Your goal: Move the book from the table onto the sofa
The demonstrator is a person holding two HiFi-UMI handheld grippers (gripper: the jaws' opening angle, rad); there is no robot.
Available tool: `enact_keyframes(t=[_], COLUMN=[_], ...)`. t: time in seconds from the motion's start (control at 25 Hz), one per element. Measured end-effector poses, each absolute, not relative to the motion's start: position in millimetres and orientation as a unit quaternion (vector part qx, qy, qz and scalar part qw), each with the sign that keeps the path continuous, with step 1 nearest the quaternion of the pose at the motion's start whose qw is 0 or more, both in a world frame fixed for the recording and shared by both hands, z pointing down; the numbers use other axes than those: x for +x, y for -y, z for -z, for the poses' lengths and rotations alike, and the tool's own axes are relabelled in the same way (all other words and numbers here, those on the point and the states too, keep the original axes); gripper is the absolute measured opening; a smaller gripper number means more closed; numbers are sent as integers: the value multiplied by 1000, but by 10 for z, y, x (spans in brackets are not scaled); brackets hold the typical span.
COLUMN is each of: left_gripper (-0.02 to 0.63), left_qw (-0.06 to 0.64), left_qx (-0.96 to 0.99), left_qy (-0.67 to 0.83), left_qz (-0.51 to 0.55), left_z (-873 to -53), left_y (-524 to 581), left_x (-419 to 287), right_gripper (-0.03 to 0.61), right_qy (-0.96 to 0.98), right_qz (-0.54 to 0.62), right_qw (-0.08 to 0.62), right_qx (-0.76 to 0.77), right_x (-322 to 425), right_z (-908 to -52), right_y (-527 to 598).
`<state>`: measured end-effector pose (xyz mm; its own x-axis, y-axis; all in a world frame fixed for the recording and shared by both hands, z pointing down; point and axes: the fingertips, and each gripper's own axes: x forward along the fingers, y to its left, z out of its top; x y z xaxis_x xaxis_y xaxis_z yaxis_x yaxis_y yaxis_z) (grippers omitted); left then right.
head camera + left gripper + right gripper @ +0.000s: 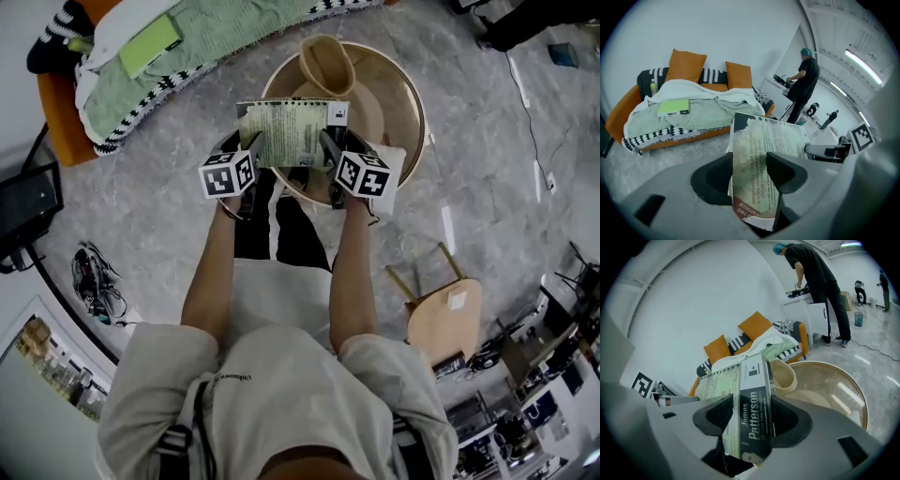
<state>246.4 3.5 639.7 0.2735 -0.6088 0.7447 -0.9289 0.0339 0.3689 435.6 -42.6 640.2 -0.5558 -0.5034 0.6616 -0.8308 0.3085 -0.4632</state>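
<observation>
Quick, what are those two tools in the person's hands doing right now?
Left tool: shut on the book, at its edge.
Right tool: shut on the same book, at its spine.

Lighting: bright, even, diffuse.
Ceiling strip light [863, 61] above-right of left gripper [751, 164]; glare on floor [865, 359] beyond right gripper [751, 413]; fisheye distortion, dark vignetting at edges.

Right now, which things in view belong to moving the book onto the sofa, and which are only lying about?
Part of the job: book, clamped by the left tongs and the right tongs; round table; sofa.

Lying about: beige pot on the table; flat green item on the sofa; wooden chair; cables on the floor.
</observation>
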Motion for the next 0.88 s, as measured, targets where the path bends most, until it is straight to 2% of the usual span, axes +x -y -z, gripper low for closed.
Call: enact_keyframes(t=[0.32, 0.64, 0.88], left_gripper=[233, 233, 233], left_qw=[409, 369, 349], left_qx=[652, 631, 637], left_qy=[624, 680, 685], left_qz=[-133, -63, -62], left_z=[-5686, -4971, -4648], left_y=[-150, -330, -471], left_x=[2221, 1579, 1202], right_gripper=[230, 230, 230], right_qy=[837, 889, 894], right_qz=[-330, -255, -246], right_qw=[187, 177, 163], right_qx=[395, 336, 338], right_x=[4065, 3299, 2944], right_z=[-5611, -4822, -4537], right_y=[506, 591, 407])
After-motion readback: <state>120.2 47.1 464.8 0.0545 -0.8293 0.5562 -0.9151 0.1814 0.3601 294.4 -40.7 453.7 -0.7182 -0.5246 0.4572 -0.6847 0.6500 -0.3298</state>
